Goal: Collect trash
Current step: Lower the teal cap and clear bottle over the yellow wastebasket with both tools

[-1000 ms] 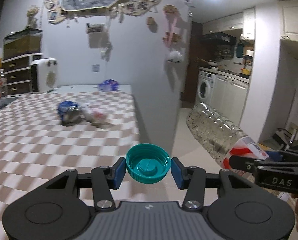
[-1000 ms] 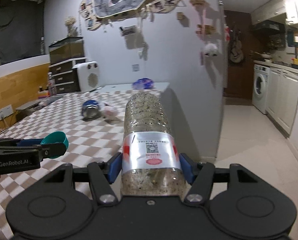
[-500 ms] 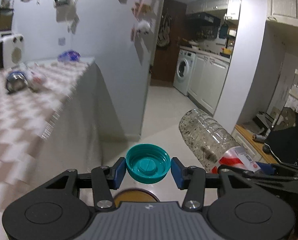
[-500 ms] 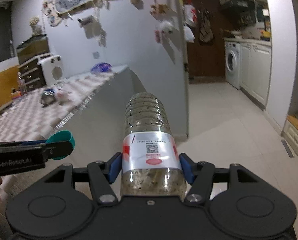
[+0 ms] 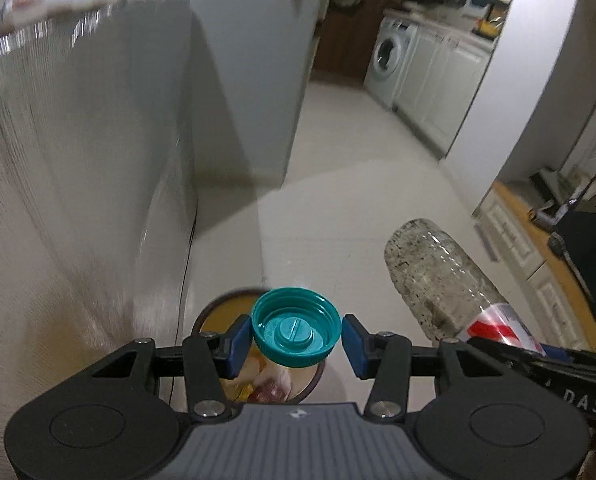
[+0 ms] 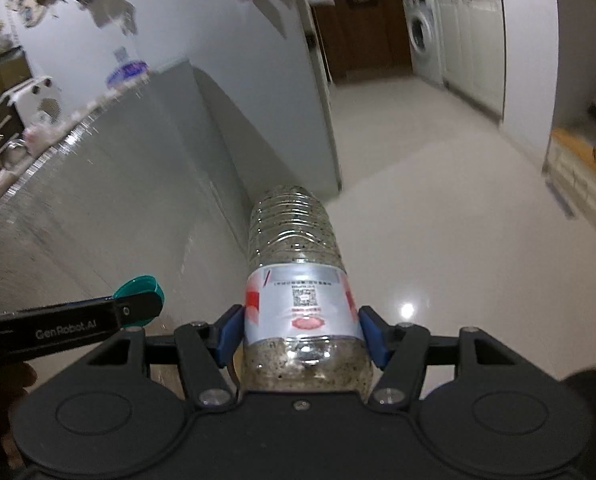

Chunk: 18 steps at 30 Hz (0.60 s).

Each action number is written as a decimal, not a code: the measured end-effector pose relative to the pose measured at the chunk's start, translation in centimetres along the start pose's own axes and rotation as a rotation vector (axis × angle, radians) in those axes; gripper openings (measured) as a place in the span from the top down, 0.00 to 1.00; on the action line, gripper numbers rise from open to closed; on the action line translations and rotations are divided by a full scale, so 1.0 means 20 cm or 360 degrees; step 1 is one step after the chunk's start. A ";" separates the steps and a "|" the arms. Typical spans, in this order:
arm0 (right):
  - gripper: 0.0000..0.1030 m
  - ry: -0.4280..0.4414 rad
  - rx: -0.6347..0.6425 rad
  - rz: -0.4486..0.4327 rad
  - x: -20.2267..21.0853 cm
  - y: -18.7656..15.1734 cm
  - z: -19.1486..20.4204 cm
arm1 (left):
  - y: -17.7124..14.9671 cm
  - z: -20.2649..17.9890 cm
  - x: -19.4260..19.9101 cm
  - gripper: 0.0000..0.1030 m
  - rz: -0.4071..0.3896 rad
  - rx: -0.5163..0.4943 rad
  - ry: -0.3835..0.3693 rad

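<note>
Left wrist view puts our left gripper (image 5: 297,338) right above the trash bin (image 5: 218,312) on the floor beside the draped table (image 5: 78,160), its open mouth showing wrappers inside. We judge the step in hand to be dropping what we carry into that bin. To do it well, we should centre the teal bottle cap (image 5: 297,327) over the opening before letting go, since a light cap can bounce off the rim, and bring the bottle across so its length clears the edge rather than bridging it.

Our left tongs sit at a narrow spread, blue pads pinching the cap by its sides, hollow face up. Our right gripper (image 6: 301,332) is set wider, clamped around the labelled waist of the plastic bottle (image 6: 294,248), which points forward over the pale floor (image 6: 438,220), just beside the bin but not yet above it.
</note>
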State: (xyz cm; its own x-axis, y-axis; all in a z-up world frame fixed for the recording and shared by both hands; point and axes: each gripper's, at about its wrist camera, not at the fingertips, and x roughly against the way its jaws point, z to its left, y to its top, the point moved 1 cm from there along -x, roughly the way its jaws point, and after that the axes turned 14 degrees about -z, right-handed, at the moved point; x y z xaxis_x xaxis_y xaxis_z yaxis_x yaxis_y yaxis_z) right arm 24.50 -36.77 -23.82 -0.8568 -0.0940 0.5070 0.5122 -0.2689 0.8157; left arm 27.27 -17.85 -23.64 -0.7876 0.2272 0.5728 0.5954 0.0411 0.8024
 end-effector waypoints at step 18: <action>0.38 -0.0093 -0.0304 0.0570 -0.85 -0.48 -0.03 | -0.45 0.38 -0.81 0.52 0.0440 0.0139 0.0055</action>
State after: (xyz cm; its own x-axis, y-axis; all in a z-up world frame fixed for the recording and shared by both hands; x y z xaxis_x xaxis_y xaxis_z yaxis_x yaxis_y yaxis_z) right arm 34.22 -33.17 -40.42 -0.6187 -0.1609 0.7690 0.7524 -0.4029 0.5211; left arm 35.84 -14.56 -41.43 -0.5978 0.2082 0.7741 0.7983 0.0665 0.5986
